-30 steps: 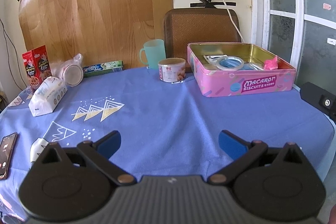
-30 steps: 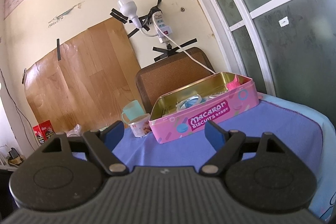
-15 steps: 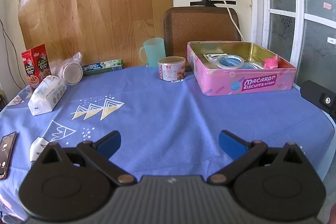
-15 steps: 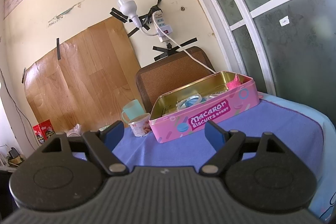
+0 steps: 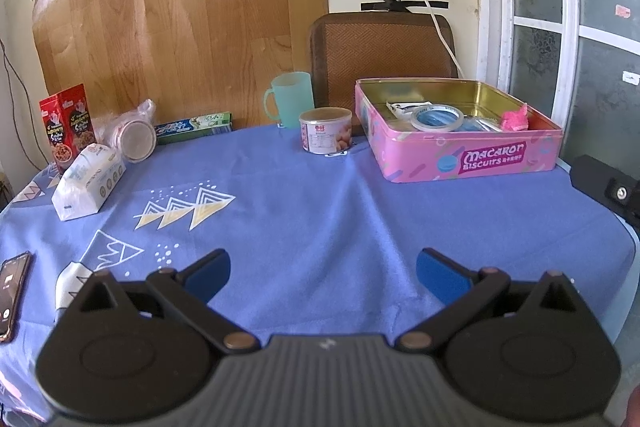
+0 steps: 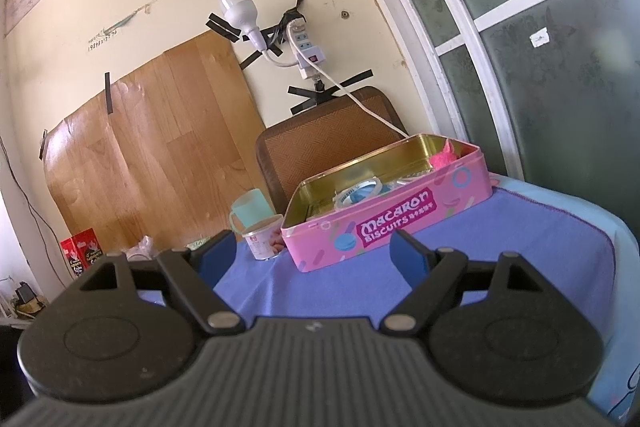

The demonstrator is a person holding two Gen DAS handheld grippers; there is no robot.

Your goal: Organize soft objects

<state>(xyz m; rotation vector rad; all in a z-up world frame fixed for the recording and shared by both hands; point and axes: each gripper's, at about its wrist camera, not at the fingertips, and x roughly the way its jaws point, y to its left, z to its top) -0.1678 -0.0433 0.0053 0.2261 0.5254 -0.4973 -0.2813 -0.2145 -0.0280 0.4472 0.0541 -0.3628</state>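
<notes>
A white soft tissue pack (image 5: pixel 87 181) lies on the blue tablecloth at the far left. A pink soft item (image 5: pixel 515 119) sits in the right end of the open pink Macaron Biscuits tin (image 5: pixel 472 163), beside a tape roll (image 5: pixel 437 117). The tin also shows in the right wrist view (image 6: pixel 384 223), with the pink item (image 6: pixel 445 157) in its far corner. My left gripper (image 5: pixel 322 273) is open and empty above the cloth near the front edge. My right gripper (image 6: pixel 310 255) is open and empty, low in front of the tin.
A small can (image 5: pixel 326 134), a green mug (image 5: pixel 291 98), a toothpaste box (image 5: pixel 194 126), a bagged lid (image 5: pixel 136 139) and a red snack box (image 5: pixel 69 125) stand along the back. A phone (image 5: pixel 11 293) lies at the left edge. A brown chair (image 5: pixel 382 47) stands behind the table.
The left wrist view has shifted slightly, with the objects sitting a touch lower in frame. The right gripper has barely moved. Both stay open.
</notes>
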